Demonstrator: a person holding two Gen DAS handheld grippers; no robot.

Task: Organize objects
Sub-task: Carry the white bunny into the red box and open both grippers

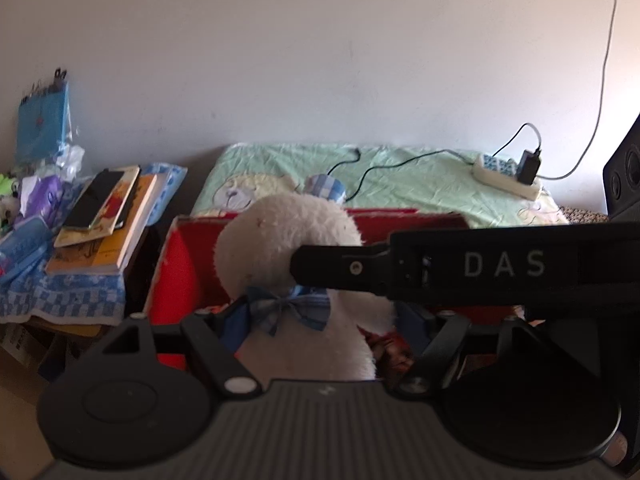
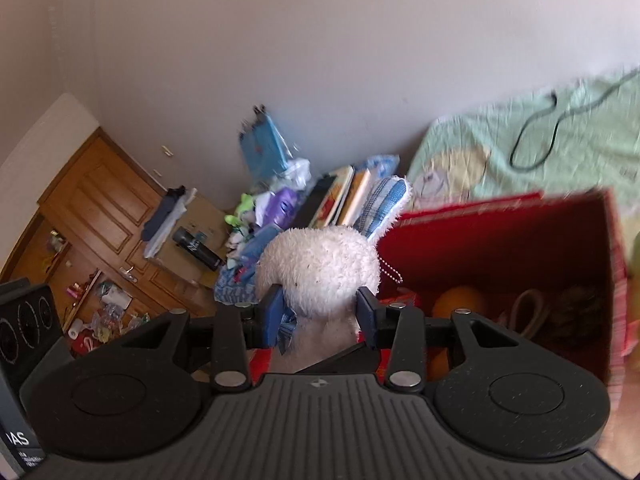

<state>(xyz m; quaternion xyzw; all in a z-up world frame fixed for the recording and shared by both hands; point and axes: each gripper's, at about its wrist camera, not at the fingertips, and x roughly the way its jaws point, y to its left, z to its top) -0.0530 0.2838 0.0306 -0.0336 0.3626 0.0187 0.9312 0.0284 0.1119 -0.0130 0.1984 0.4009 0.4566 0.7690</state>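
Both grippers clamp the plush toy (image 2: 320, 268) (right gripper (image 2: 322, 316), left gripper (image 1: 320, 328)) beside the red box (image 2: 500, 236), frame centre; next, lower it in.

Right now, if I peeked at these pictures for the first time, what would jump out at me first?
The fluffy white plush toy with a blue checked bow, right in the middle. Both tools, the right tool and the left tool, hold it, one blue pad on each side. Just behind it is the big red box, open on top, and a green bedsheet lies further back.
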